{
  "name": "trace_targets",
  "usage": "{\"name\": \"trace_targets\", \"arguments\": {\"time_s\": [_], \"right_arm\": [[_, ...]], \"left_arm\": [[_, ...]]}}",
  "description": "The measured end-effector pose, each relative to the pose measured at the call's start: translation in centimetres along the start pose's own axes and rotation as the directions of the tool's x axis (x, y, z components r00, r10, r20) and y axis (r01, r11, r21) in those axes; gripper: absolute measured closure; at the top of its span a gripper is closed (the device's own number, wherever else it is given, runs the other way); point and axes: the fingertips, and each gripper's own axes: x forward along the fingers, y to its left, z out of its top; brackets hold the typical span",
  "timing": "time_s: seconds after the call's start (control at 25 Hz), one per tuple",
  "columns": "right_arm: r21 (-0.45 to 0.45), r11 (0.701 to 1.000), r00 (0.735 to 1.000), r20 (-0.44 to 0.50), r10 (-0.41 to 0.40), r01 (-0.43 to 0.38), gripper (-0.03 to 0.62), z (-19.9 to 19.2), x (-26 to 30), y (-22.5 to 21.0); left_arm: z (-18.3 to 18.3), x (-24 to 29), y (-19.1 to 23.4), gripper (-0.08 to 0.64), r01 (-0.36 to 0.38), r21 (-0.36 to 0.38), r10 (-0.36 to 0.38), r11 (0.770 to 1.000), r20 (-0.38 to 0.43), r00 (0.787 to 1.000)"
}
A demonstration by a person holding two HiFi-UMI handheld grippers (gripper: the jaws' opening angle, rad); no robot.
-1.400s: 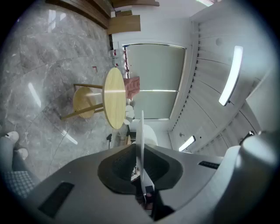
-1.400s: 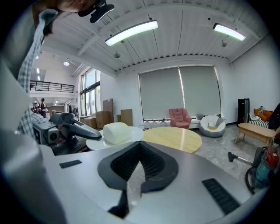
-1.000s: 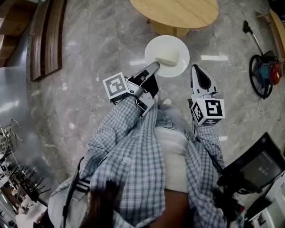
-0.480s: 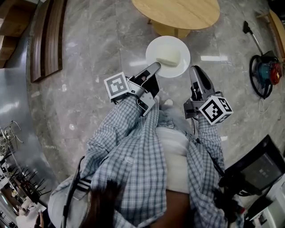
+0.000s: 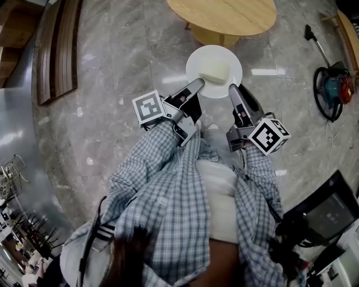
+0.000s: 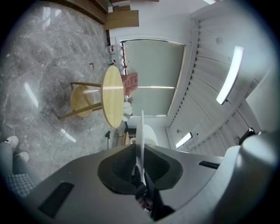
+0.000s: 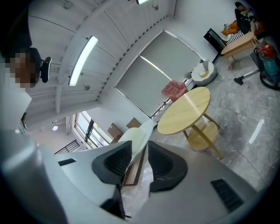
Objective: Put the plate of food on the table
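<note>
A: Marble floor [image 5: 112, 84] underfoot. How are the arms?
B: Both stretched forward. Nearest, the left hand-held gripper [image 5: 197, 84] is clamped on the rim of the plate [image 5: 193, 60]; the right hand-held gripper [image 5: 233, 89] has just been opening, rim loose between its jaws.
A: Counts?
B: One plate, one pale food block [image 5: 213, 71] on it, held short of one round tabletop [image 5: 224, 14].

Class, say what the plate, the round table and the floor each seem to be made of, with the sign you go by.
Plate: probably glazed ceramic, perhaps melamine; plain white, smooth, thin rim.
Table: light wood or veneer; pale yellow-brown top, faint grain.
Floor: polished stone, likely marble; grey veining, mirrored lights.
</note>
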Motion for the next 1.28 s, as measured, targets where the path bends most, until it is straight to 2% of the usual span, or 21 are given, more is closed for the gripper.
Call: {"name": "trace_targets", "arguments": {"time_s": [0.12,0.64,0.96,1.28], "right_arm": [[0.015,1.0,1.0,0.008,0.009,-0.009,0.488,-0.02,0.07,0.2],[0.011,1.0,0.999,0.035,-0.01,0.009,0.489,-0.8,0.25,0.07],[-0.045,0.999,0.999,0.03,-0.027,0.028,0.489,-0.62,0.05,0.66],[-0.053,0.998,0.999,0.039,-0.031,0.033,0.489,-0.36,-0.25,0.76]], "left_arm": [[-0.04,-0.04,0.0,0.525,0.004,-0.007,-0.004,1.0,-0.003,1.0],[0.14,-0.49,0.62,0.525,-0.006,0.006,0.007,1.0,-0.019,1.0],[0.11,-0.58,0.27,0.526,-0.002,0.001,0.002,1.0,-0.022,1.0],[-0.08,-0.35,0.12,0.526,0.008,-0.006,-0.009,1.0,-0.03,1.0]]}}
